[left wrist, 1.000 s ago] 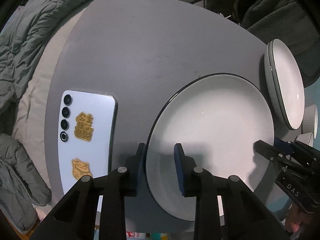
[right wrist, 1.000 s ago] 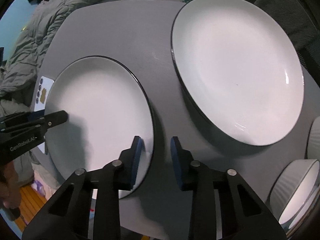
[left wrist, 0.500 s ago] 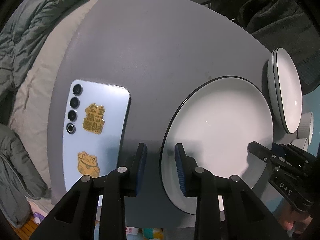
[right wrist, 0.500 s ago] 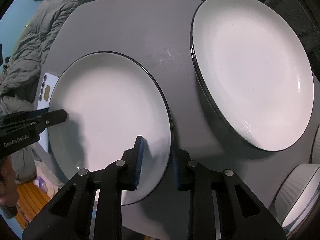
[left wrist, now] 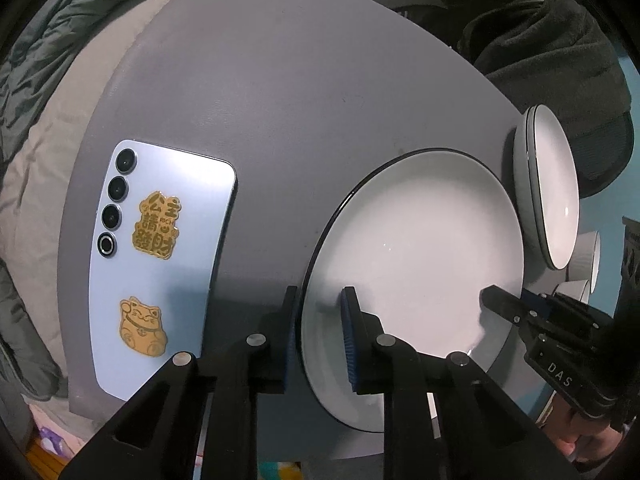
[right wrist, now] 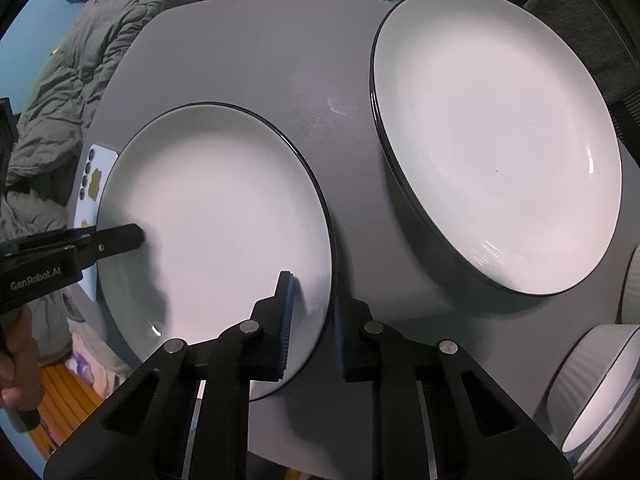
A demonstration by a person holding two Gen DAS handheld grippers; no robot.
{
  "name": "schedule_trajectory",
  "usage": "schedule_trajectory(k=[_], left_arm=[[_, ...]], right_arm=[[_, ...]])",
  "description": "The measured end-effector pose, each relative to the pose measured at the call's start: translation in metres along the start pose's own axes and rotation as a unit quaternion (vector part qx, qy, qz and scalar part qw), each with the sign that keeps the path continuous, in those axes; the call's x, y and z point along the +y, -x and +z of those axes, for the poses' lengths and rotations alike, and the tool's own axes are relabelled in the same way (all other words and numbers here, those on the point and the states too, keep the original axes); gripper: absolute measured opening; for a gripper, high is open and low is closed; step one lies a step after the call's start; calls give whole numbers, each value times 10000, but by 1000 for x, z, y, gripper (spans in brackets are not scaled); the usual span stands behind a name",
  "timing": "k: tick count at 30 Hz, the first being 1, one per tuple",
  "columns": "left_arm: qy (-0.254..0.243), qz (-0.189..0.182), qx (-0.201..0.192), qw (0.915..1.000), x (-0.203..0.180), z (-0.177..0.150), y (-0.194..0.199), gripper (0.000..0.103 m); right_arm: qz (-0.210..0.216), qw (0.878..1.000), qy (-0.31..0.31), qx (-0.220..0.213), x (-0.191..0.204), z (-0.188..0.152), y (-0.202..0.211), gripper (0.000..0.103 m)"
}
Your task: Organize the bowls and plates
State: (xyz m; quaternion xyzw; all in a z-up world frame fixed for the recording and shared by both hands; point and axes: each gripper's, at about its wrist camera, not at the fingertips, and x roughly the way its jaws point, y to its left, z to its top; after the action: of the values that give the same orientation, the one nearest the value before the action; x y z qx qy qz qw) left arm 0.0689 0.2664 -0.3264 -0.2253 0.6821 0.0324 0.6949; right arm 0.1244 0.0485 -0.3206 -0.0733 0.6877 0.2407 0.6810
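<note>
Grey table (left wrist: 280,100), left wrist view: one phone (left wrist: 160,264), one near plate (left wrist: 420,260), rim straddled by left gripper (left wrist: 318,340), jaws apart, closer than before. Stacked plates (left wrist: 556,184) cut off. Right wrist view: right gripper (right wrist: 312,324) straddling opposite rim, ungripped; ribbed bowl (right wrist: 600,380) partly cropped.

I see dim, cool indoor light; small glare spots on the white plate (left wrist: 420,240), soft shadows on the counter (left wrist: 280,100), heavy fisheye bending and dark corners.
</note>
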Motion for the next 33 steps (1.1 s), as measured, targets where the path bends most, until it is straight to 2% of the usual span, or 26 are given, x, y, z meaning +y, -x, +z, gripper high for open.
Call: schedule_trajectory(k=[5, 10, 13, 15, 22, 33], left_arm=[[-410, 642, -241, 9968, -15, -3, 7, 19], [-304, 713, -347, 9964, -25, 2, 7, 19], [-452, 845, -332, 9948, -30, -1, 6, 19], [-504, 842, -274, 9948, -36, -2, 3, 19], [-769, 795, -116, 9938, -65, -37, -1, 19], [-1325, 590, 101, 9894, -126, -78, -18, 18]], right_arm=[[-36, 10000, 70, 5, 2, -3, 2, 14], [-78, 10000, 9, -30, 1, -2, 2, 14], [-49, 10000, -15, -43, 2, -1, 1, 14], [-69, 10000, 19, -59, 2, -2, 1, 14], [-67, 9996, -280, 30, -14, -16, 4, 14], [-139, 9958, -900, 48, -65, -72, 18, 14]])
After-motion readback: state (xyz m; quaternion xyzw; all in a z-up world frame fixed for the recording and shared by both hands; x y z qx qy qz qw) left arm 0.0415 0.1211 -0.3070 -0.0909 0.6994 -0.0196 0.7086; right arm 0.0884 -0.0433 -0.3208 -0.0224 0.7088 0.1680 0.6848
